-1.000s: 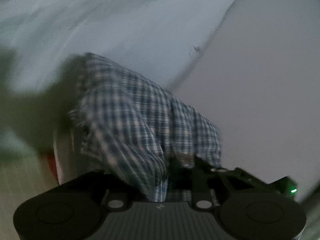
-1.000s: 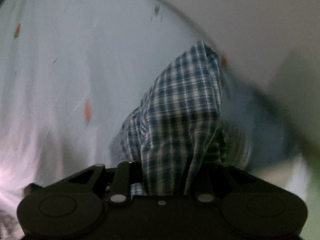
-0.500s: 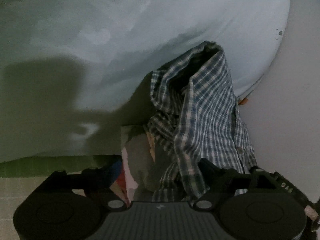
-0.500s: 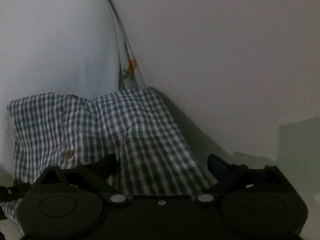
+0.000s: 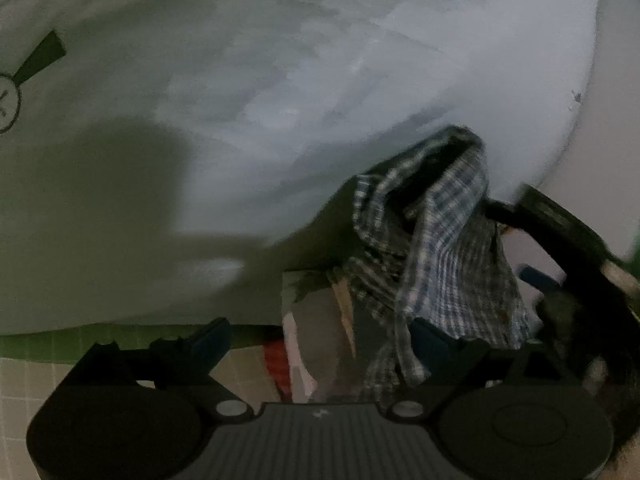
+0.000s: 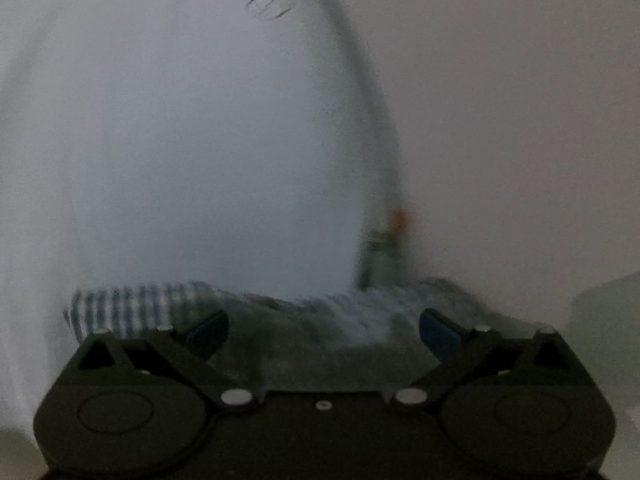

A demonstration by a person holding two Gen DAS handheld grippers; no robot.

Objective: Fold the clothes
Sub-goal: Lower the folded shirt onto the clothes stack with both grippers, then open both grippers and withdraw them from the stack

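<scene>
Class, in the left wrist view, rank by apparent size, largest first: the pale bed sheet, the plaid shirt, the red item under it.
1. Bed sheet
2. Plaid shirt, though nearer the camera
3. Red item, mostly hidden

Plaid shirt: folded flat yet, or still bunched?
Still bunched: the plaid shirt stands in a crumpled heap on the bed sheet, collar gaping, no flat layers.

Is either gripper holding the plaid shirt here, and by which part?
Neither. The left gripper and right gripper have just been opening; the plaid shirt lies released on the bed.
</scene>
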